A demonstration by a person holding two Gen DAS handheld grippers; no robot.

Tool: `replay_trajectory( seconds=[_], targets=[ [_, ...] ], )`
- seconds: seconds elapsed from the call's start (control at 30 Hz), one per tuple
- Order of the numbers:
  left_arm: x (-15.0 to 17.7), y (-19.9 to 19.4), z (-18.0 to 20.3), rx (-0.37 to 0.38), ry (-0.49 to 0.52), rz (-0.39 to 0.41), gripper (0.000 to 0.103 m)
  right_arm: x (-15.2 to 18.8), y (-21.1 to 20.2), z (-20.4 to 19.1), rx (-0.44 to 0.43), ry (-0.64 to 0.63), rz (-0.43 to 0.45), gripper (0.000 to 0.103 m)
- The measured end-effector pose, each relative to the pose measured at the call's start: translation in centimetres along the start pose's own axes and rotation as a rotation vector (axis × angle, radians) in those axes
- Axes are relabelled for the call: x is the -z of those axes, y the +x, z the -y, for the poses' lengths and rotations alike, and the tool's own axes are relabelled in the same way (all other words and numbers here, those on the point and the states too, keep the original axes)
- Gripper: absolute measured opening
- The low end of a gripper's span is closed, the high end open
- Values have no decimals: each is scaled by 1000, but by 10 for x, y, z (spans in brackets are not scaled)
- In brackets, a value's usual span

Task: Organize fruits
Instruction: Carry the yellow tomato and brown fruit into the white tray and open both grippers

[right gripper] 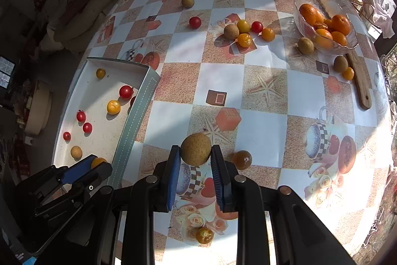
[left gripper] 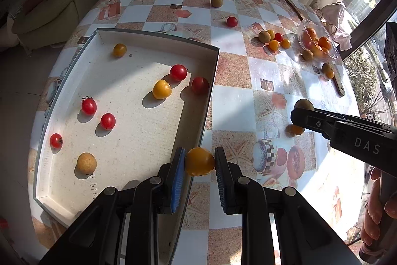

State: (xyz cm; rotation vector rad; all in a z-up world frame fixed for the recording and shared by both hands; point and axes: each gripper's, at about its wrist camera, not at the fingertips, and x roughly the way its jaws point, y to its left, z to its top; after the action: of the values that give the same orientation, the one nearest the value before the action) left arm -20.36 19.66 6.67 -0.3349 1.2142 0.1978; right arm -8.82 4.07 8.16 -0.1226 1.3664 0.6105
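Yellow tomato (left gripper: 200,161) gripped in left tongs (left gripper: 200,163); right tongs (right gripper: 195,158) grip brown fruit (right gripper: 195,149).

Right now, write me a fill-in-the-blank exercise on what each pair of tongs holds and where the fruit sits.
1. The left tongs grip a ____ tomato over the tray's right wall.
2. The right tongs are shut on a round ____ fruit.
3. The oranges sit in a ____ bowl.
4. The tray holds ____ red tomatoes.

Missing words: yellow; brown; glass; five
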Motion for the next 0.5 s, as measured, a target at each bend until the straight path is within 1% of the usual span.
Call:
replay_trajectory(
  seconds=[0.2,0.5],
  targets=[
    [6,-6,-33,-37,-50,7,26,-4,6,-31,-24,-51,-12,27],
    [25,-14,-85,-99,-136,2,26,-9,25,-90,-66,-155,-44,27]
  ],
)
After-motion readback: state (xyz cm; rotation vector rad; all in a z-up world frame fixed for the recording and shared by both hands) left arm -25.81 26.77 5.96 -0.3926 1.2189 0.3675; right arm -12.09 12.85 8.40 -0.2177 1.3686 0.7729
